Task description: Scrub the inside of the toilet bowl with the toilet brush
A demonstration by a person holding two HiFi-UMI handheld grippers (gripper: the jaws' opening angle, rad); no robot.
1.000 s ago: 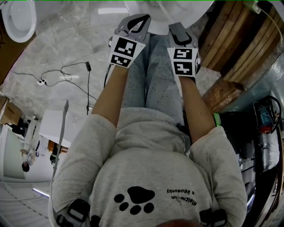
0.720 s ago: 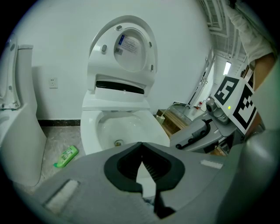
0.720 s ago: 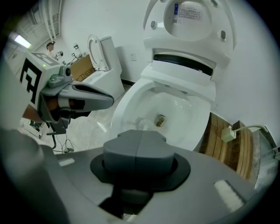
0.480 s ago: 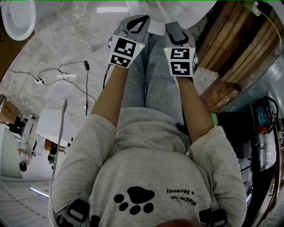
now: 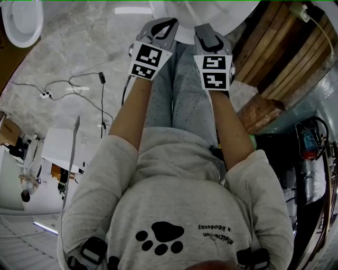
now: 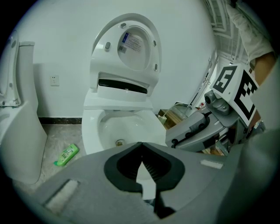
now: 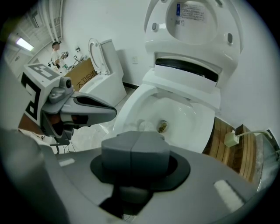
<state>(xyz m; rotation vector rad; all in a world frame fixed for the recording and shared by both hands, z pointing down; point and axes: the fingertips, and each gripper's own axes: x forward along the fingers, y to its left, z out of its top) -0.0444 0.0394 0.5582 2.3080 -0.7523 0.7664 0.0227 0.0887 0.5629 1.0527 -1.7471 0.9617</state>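
Left gripper view looks into the glossy white, oval toilet bowl (image 6: 114, 127), lid upright, just ahead of both tongs. The left gripper (image 6: 141, 144) is clenched on nothing, ribbed tips meeting. The right gripper (image 7: 134, 141) is likewise clenched, blunt grey pads pressed together. A green bottle (image 6: 67, 155) lies on the marbled floor beside the bowl.

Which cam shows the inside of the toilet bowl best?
Right gripper view: looks down into the toilet bowl, drain in plain sight. Left gripper view sees it flatter, its front hidden behind the left hand-held gripper. Head view catches only a strip of rim at the top.
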